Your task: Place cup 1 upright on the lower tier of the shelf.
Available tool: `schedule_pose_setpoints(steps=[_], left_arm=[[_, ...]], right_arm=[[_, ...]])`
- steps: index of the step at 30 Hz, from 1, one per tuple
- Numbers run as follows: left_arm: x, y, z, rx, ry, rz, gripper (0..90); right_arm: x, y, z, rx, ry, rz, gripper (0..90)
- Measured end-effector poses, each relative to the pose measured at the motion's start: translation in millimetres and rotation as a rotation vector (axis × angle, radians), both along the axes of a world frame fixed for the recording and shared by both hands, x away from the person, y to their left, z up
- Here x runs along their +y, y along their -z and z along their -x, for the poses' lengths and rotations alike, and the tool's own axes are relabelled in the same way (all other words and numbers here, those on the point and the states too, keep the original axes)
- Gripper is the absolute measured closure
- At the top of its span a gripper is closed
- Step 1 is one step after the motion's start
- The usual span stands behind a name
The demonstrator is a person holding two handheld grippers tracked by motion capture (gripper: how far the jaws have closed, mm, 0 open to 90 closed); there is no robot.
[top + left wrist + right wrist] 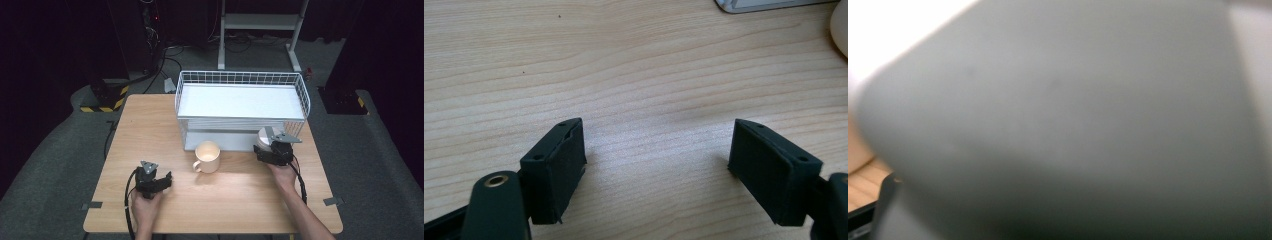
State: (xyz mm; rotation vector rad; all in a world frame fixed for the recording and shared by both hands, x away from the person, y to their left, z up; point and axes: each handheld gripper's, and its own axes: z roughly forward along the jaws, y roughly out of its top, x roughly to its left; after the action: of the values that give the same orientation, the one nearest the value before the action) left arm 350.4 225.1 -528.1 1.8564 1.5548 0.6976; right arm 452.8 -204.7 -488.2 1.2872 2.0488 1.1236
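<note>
The white wire rack [242, 107] stood behind. The right gripper [273, 150] pressed against a grey cup [263, 136] beside it (grip unclear); a knock against the rack could tip it. The left gripper [656, 165] gaped empty.

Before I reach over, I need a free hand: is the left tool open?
Open: the left tool has its jaws wide apart, bare table between them.

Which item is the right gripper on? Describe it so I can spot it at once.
Find the white wire rack at the table's far side. At its front right corner stands a grey cup, right against the right gripper. Unlike the cream mug left of it, it is grey and shows no handle.
</note>
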Motion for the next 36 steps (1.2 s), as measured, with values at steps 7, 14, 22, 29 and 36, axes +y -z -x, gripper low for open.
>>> schedule_pose_setpoints(steps=[7,14,22,29,36], left_arm=[[0.0,0.0,0.0,0.000,0.000,0.000,22.6],[0.0,0.0,0.0,0.000,0.000,0.000,22.6],[0.0,0.0,0.0,0.000,0.000,0.001,22.6],[0.4,-0.1,-0.4,0.001,0.003,-0.002,22.7],[0.4,-0.1,-0.5,0.001,0.004,-0.001,22.7]], right_arm=[[0.2,1.8,-5.8,-0.004,0.022,0.011,18.6],[4.4,1.3,-13.9,-0.013,0.008,0.047,18.6],[4.1,4.8,-19.6,-0.042,0.008,0.036,18.5],[5.7,2.9,-29.5,-0.019,0.019,0.043,18.4],[5.0,4.5,-31.2,-0.038,0.017,0.039,18.2]])
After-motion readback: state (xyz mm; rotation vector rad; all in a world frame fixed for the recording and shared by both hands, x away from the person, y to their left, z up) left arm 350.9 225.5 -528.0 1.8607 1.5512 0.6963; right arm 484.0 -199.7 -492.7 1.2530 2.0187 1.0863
